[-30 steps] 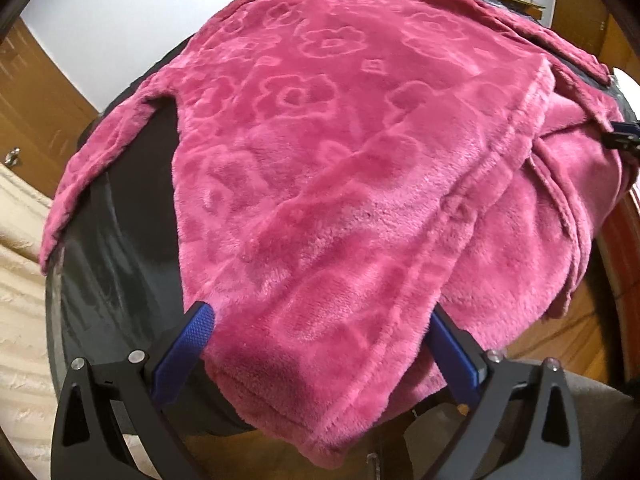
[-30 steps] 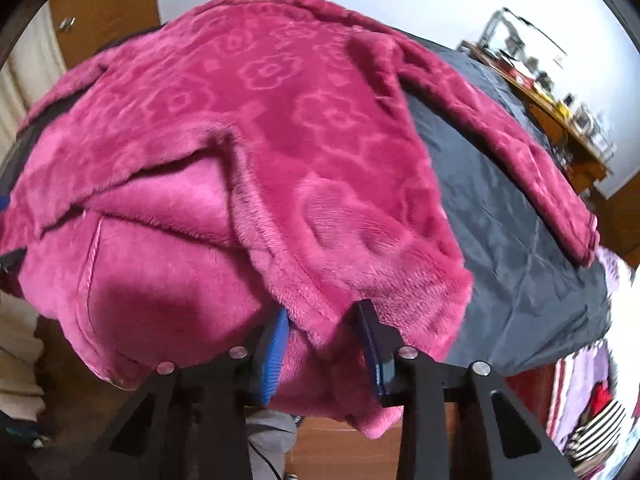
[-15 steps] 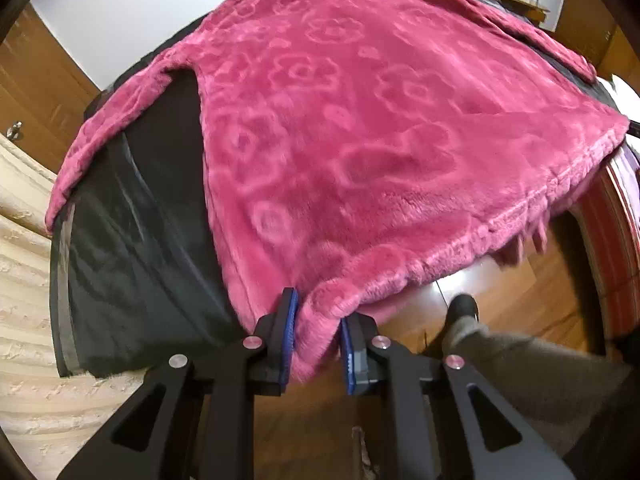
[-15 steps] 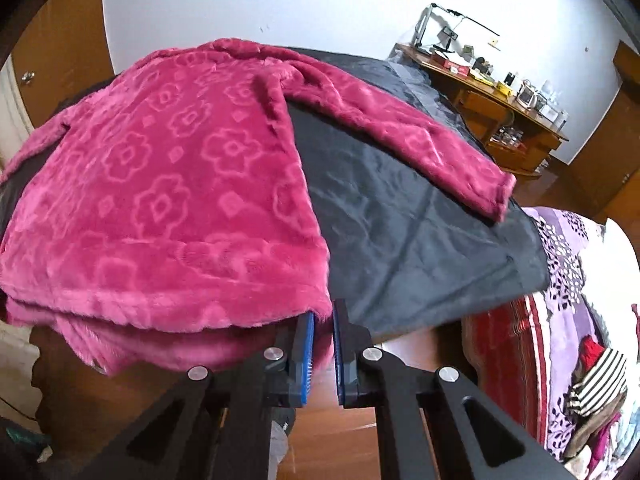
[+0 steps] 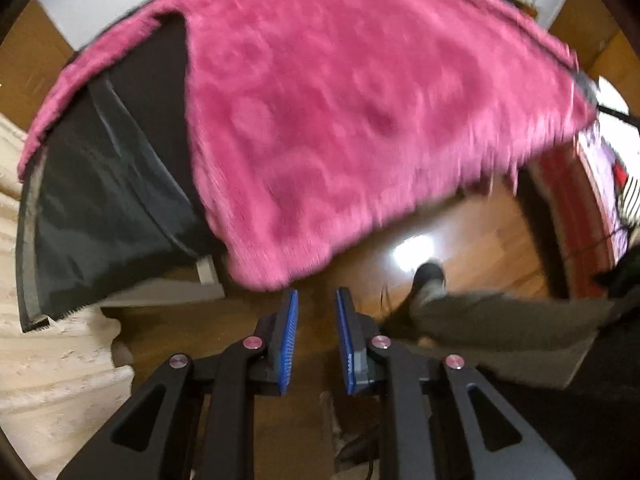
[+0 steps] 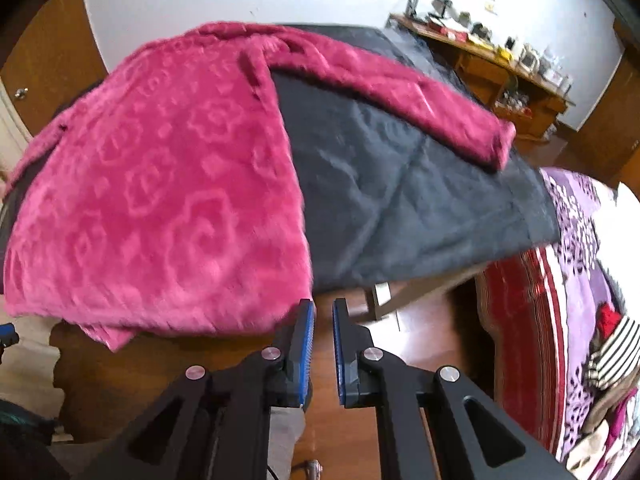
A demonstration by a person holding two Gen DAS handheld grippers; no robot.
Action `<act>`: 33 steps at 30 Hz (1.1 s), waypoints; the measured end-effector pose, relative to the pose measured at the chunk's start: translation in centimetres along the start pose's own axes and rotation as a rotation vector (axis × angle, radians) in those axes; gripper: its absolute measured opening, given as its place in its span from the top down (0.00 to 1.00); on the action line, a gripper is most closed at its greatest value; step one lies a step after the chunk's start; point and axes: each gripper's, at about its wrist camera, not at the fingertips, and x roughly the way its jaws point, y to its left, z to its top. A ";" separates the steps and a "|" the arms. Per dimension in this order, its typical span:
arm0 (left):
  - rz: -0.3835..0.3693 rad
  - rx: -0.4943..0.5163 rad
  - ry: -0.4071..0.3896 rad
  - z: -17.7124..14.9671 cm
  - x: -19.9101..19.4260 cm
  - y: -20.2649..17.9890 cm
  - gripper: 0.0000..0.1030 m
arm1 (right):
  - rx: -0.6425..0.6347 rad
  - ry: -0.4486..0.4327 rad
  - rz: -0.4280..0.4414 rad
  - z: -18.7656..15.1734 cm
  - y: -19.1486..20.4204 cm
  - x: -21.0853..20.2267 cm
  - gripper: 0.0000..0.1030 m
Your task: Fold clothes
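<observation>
Right wrist view. Pink fleece garment (image 6: 160,208) with embossed flowers lies spread on the dark grey table cover (image 6: 400,200), its hem overhanging the near edge; one sleeve (image 6: 400,96) extends toward the far right corner. Right gripper (image 6: 322,312), jaws slightly parted and empty, just beside the hem corner.

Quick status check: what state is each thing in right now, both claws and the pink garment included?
Left claw: open, empty, clear of the cloth.
Right claw: open, empty.
Pink fleece flower-embossed garment: spread flat, hem overhanging the edge, sleeve stretched out.
Dark grey quilted cover: lying under the garment.
</observation>
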 end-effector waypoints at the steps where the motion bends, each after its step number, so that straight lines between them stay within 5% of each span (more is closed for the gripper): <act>1: -0.002 -0.033 -0.032 1.0 -0.6 0.4 0.78 | -0.002 -0.020 0.007 0.7 0.3 -0.2 0.89; 3: -0.010 -0.092 -0.072 2.9 -1.0 1.0 0.72 | 0.002 -0.041 0.054 2.1 1.2 0.0 0.83; 5: -0.013 -0.132 -0.103 4.6 -1.1 1.2 0.64 | 0.002 -0.041 0.124 3.8 2.6 0.7 0.50; 7: 0.008 -0.152 -0.139 6.9 -0.5 0.7 0.55 | -0.004 -0.042 0.191 5.3 3.8 1.4 0.33; 12: 0.032 -0.173 -0.137 10.9 1.9 -0.5 0.52 | -0.142 -0.023 0.267 7.8 7.6 3.2 0.33; 16: 0.059 -0.209 -0.098 11.8 3.9 -0.8 0.50 | -0.250 0.079 0.338 7.7 9.2 6.1 0.33; 23: 0.126 -0.211 -0.096 10.4 3.9 -1.7 0.45 | -0.513 0.103 0.273 3.9 9.1 6.8 0.32; 33: 0.173 -0.301 0.000 9.8 3.6 -2.0 0.41 | -0.537 0.161 0.429 4.7 7.2 6.8 0.31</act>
